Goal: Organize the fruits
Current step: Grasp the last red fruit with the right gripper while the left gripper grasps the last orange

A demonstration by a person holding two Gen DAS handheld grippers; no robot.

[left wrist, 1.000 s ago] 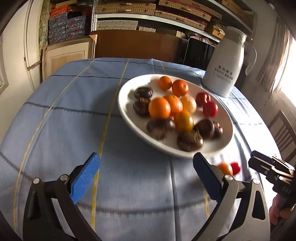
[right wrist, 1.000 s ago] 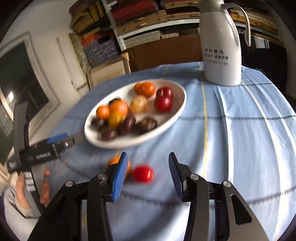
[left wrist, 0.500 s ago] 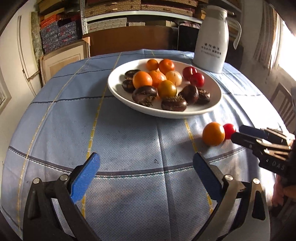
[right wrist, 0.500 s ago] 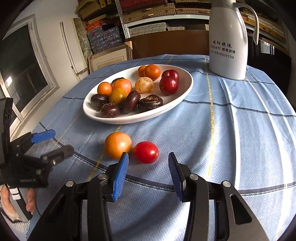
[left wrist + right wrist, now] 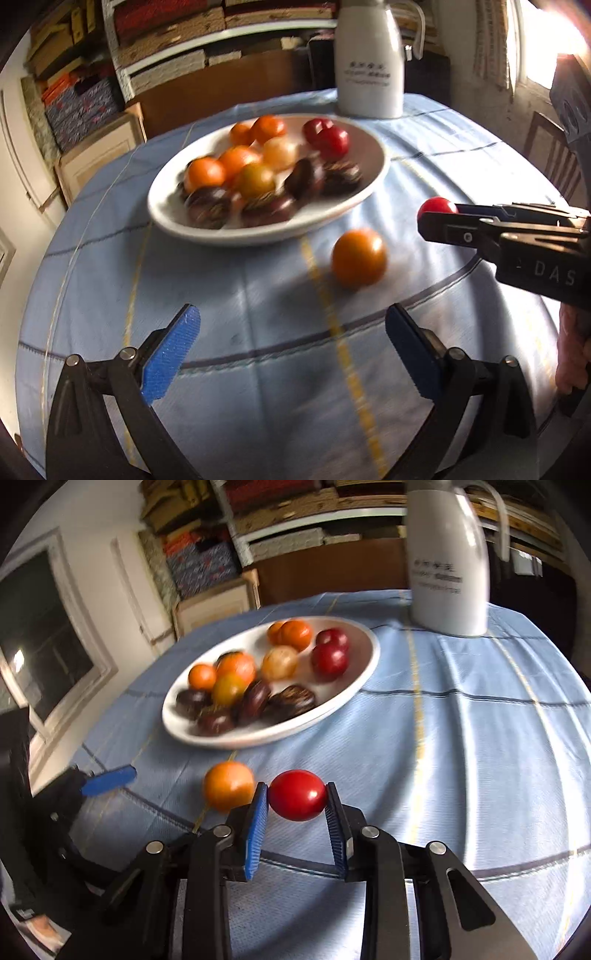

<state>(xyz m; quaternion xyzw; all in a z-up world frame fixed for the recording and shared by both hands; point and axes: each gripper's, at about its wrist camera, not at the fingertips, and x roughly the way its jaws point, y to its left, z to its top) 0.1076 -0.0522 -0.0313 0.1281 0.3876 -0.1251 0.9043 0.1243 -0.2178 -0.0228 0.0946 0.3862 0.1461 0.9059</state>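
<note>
The right claw (image 5: 297, 805) has just clamped onto the red tomato (image 5: 297, 795); left claw (image 5: 291, 349) gapes empty; "DAS" shows.

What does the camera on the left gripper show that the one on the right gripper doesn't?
Only the left view: the left gripper head-on, jaws wide with nothing between them, and a wooden chair at the right edge.

Only the right view: both blue pads pressing the red tomato inside the right gripper, whose jaws have just closed, and a dark window.

Both: the white plate of fruit, the loose orange tomato, the white jug and the blue tablecloth.
</note>
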